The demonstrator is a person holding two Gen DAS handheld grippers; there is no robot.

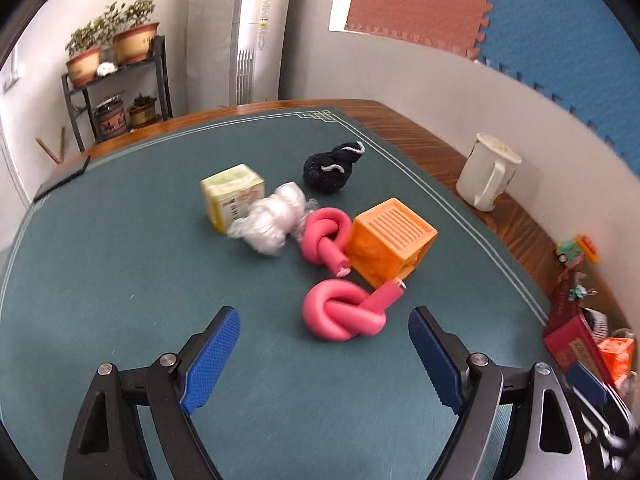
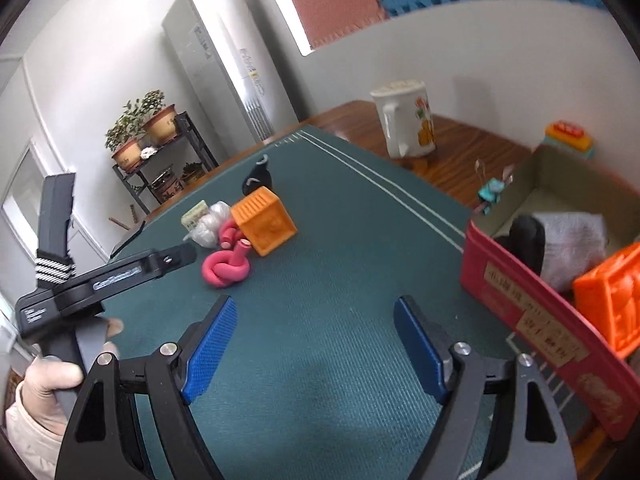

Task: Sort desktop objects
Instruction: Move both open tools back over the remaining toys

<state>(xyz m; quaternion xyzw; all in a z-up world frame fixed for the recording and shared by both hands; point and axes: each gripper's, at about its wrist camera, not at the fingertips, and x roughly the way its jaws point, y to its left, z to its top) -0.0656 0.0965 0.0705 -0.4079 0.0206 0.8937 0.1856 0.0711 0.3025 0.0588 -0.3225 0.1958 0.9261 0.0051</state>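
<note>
right wrist view: the task looks partly done — the red open-topped cardboard box at 3 o'clock already holds a bright orange moulded plastic block, a grey folded cloth and a dark rounded item i cannot identify. the right gripper hangs over bare green desk mat, jaws spread wide and empty.

left wrist view: six things are left in a cluster at 12 o'clock of the left gripper, whose jaws are also wide apart and empty. nearest is a pink knotted foam tube; beyond it lie a second pink foam knot, an orange ribbed plastic cube, a crumpled white plastic bag, a pale yellow carton and a black knitted pouch. a white ceramic mug stands off the mat at 2 o'clock — contents unclear.
</note>
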